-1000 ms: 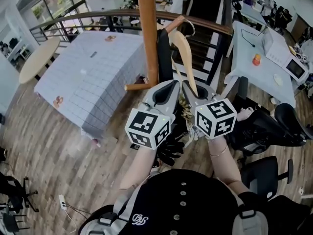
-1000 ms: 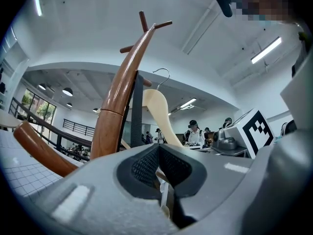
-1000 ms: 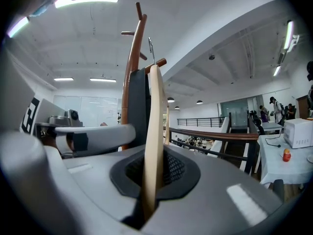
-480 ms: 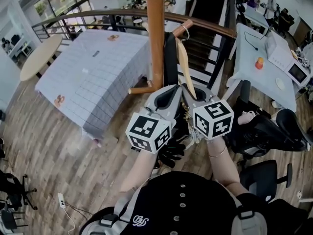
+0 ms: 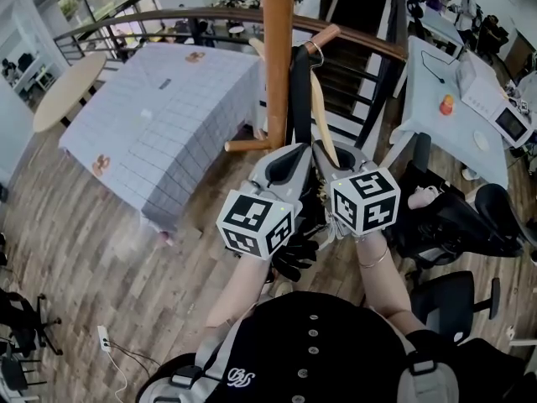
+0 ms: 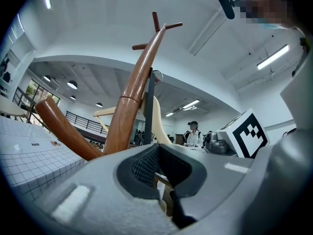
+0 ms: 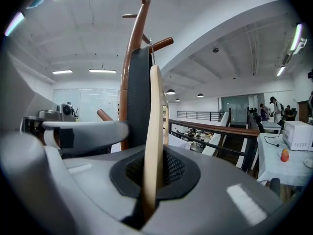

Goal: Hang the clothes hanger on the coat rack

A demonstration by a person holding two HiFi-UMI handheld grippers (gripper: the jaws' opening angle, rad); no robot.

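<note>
The pale wooden clothes hanger (image 5: 320, 116) hangs edge-on beside the brown coat rack pole (image 5: 278, 57). Its metal hook (image 5: 316, 54) sits at an upward-slanting peg (image 5: 324, 35). A dark strip (image 5: 299, 91) runs down between hanger and pole. My right gripper (image 5: 329, 159) is shut on the hanger's lower arm, and the wood (image 7: 154, 131) rises straight out of the jaws (image 7: 149, 192). My left gripper (image 5: 289, 159) is right beside it, jaws closed with a tan wooden piece in the gap (image 6: 164, 192). In the left gripper view the pole (image 6: 133, 102) stands close ahead.
A table with a checked cloth (image 5: 159, 116) stands to the left. A curved railing (image 5: 369, 47) and stairs run behind the rack. A white table with a microwave (image 5: 510, 120) is at the right, with office chairs (image 5: 457, 217) below it. A low rack peg (image 5: 245, 146) sticks out left.
The hanger has turned from showing its curve to nearly edge-on and stands more upright. Its hook stays at the peg. Both grippers keep their hold, close together.
</note>
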